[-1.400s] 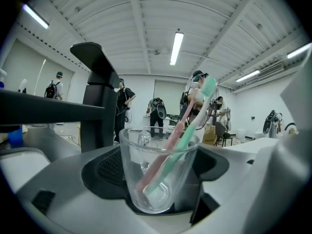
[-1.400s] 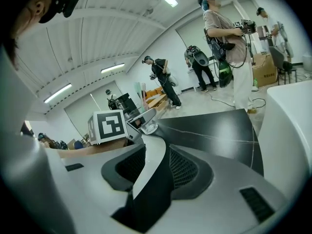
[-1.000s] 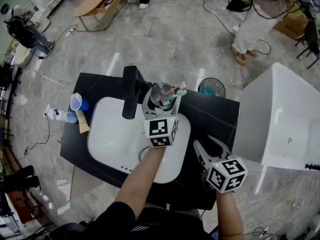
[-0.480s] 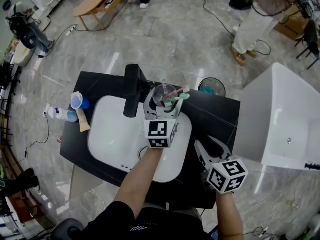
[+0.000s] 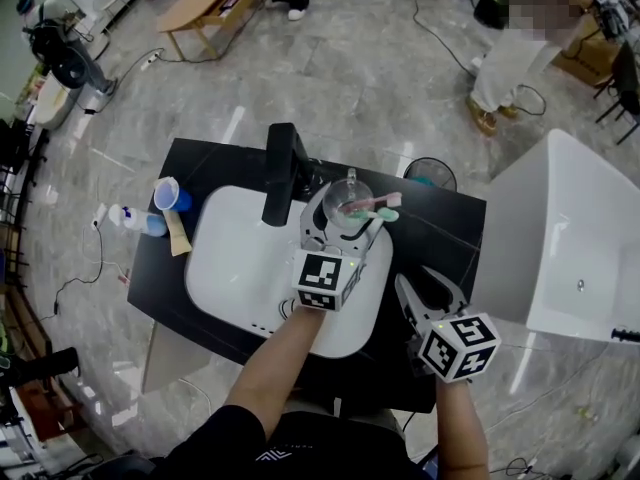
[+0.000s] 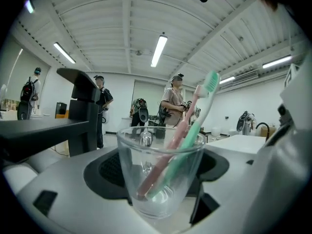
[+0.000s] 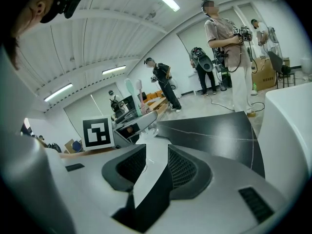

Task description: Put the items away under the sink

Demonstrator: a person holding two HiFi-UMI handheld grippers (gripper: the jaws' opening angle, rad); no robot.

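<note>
Seen from the head: pinches a clear glass [image 5: 350, 194] in the left gripper [image 5: 345, 226], with a pink toothbrush [image 5: 378, 202] and a green toothbrush [image 5: 380, 214] standing in it. Holds it above the back rim of the white sink basin [image 5: 230, 268], just right of the black faucet [image 5: 280, 173]. Keeps the right gripper [image 5: 420, 288] spread and empty over the black counter [image 5: 445, 233], near its front edge. Leaves a blue cup [image 5: 168, 196], a small bottle [image 5: 128, 218] and a tube [image 5: 178, 236] at the counter's left end, untouched.

Along the left gripper: shows the glass filling the gap between the jaws, pressed on both sides, both brushes leaning right against the rim.

Along the right gripper: shows jaws apart with nothing between them, only counter and basin edge beyond; has drawn them in slightly just now, without closing.

Looks like the carry-off step for the glass. Calls next for bringing it forward and down to the space under the sink, which no view shows. Probably needs the free right gripper for any door there. Needs the glass kept upright so the brushes stay in.

Against a second ago: sits a little farther from the faucet, with the brush heads tipped more to the right; right gripper in much the same place
</note>
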